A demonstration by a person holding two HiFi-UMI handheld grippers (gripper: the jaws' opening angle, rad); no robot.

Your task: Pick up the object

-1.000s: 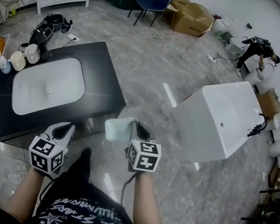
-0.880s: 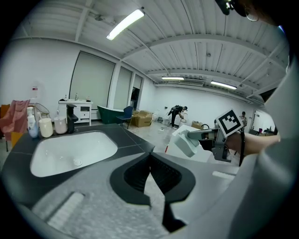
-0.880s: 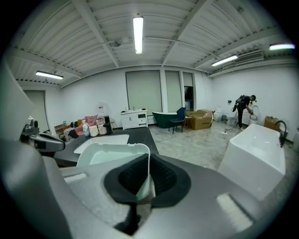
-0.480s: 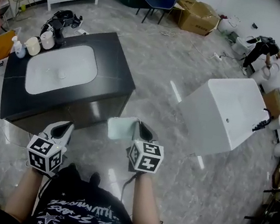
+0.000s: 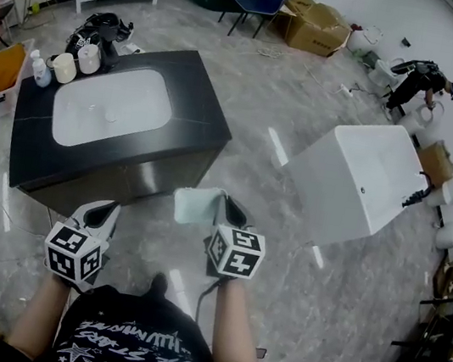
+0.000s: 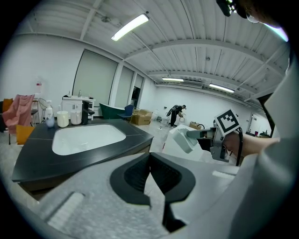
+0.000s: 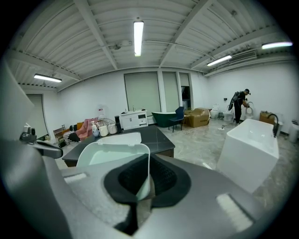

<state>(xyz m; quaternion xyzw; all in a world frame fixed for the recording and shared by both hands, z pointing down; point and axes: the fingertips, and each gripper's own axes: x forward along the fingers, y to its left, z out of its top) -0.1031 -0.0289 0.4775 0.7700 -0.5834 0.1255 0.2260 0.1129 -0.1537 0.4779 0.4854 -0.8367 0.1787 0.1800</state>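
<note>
A pale mint, square plastic container hangs in the air in front of me, over the marble floor. My right gripper is shut on its thin wall at the rim. In the right gripper view that wall runs down between the black pads, where my right gripper pinches it. My left gripper is lower left of the container and apart from it, shut with nothing in it. The left gripper view shows my left gripper with its tips together, and the container off to the right.
A black vanity counter with a white sink basin stands ahead on the left, with a bottle and cups at its far corner. A white freestanding bathtub is on the right. Cardboard boxes and a bent-over person are far off.
The counter has drifted up and to the right in the head view. Both grippers hold their places, and the container stays in the right one.
</note>
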